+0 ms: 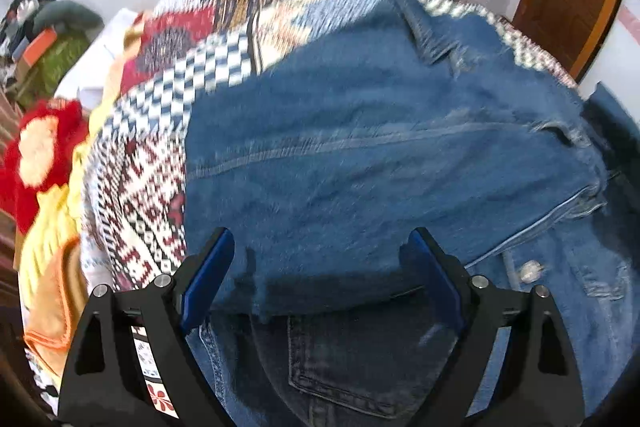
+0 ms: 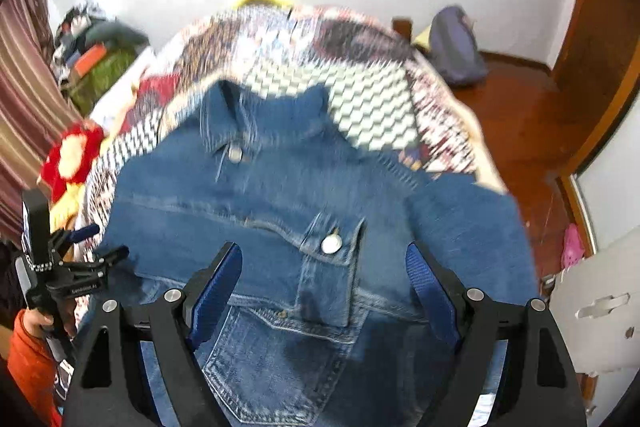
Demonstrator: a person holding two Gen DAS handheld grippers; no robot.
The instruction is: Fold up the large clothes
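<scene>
Hovering over the denim jacket (image 2: 280, 195), the right tool (image 2: 324, 283) points forward with its blue pads spread wide, gripping nothing. The left tool (image 1: 320, 267) likewise sits released above the jacket's folded part. Both views are blurred. The jacket lies on a patterned bedspread (image 2: 360, 91), overlapping jeans (image 2: 272, 367) beneath.
</scene>
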